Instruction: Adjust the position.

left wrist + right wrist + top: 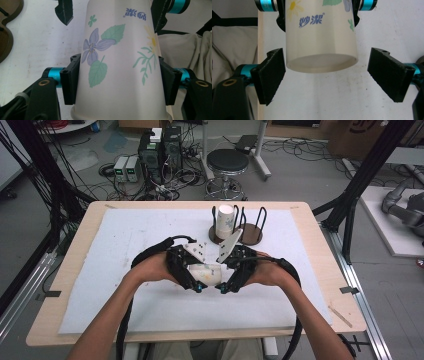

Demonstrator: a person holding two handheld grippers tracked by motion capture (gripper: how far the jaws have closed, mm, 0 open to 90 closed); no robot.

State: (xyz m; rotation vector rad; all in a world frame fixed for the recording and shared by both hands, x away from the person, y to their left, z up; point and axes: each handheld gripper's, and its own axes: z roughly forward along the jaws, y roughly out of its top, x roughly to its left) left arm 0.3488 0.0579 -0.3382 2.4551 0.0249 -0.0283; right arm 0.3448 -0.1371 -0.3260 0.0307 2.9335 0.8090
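A white paper cup (207,272) printed with flowers and leaves lies sideways in the air between both hands, above the middle of the table. My left gripper (201,277) is shut on it, and in the left gripper view the pads (71,80) press both sides of the cup (117,50) near its wide rim. My right gripper (329,75) is open around the cup's base (322,63). Its left pad (272,75) sits close to the wall and the right pad stands well apart. A second paper cup (225,220) stands upright in a brown holder at the back.
A white mat (125,240) covers the wooden table (80,245). An empty brown round holder (251,234) with black wire loops stands beside the one with the cup. Beyond the table are a stool (227,162), computer boxes (160,150) and cables on the floor.
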